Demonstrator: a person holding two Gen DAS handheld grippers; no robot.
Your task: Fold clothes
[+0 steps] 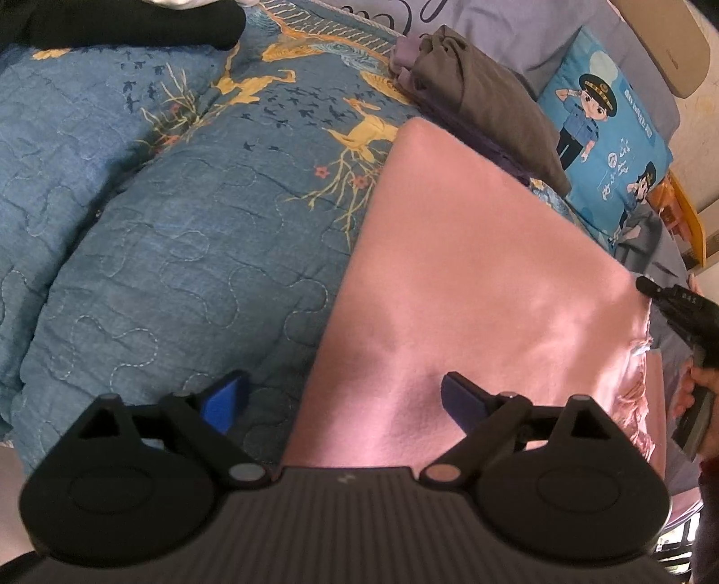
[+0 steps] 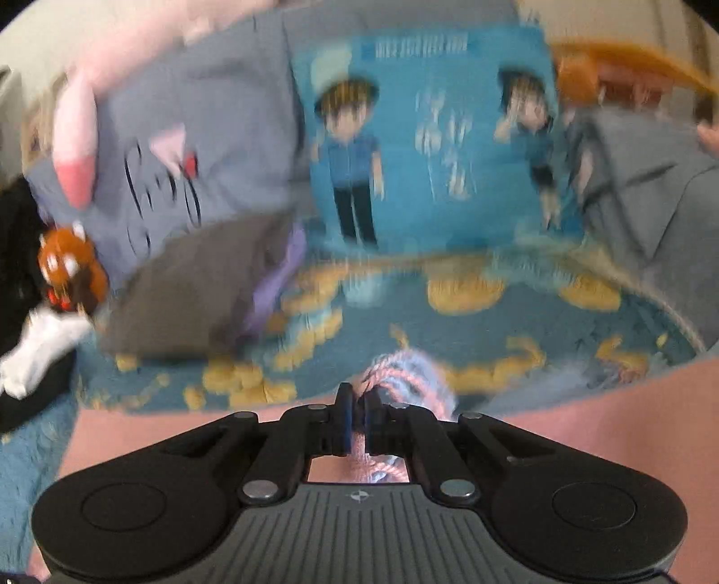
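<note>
A pink cloth (image 1: pixel 472 269) lies spread flat on the blue quilt (image 1: pixel 179 233). My left gripper (image 1: pixel 343 391) hovers open over its near left edge, with one blue pad (image 1: pixel 224 400) above the quilt and the other above the pink fabric. Nothing is between them. At the cloth's right corner my right gripper (image 1: pixel 647 285) comes in from the side, held by a hand (image 1: pixel 701 382). The right wrist view is blurred: there the right gripper (image 2: pixel 357 404) is shut on a bunched edge of the pink cloth (image 2: pixel 404 368), and more of it spreads below.
A folded grey garment (image 1: pixel 476 103) rests on a purple one at the back of the quilt. A blue cartoon cushion (image 1: pixel 602 134) leans behind it. Black clothing (image 1: pixel 135 22) lies at the far left. A brown plush toy (image 2: pixel 67 269) sits left of the grey pile.
</note>
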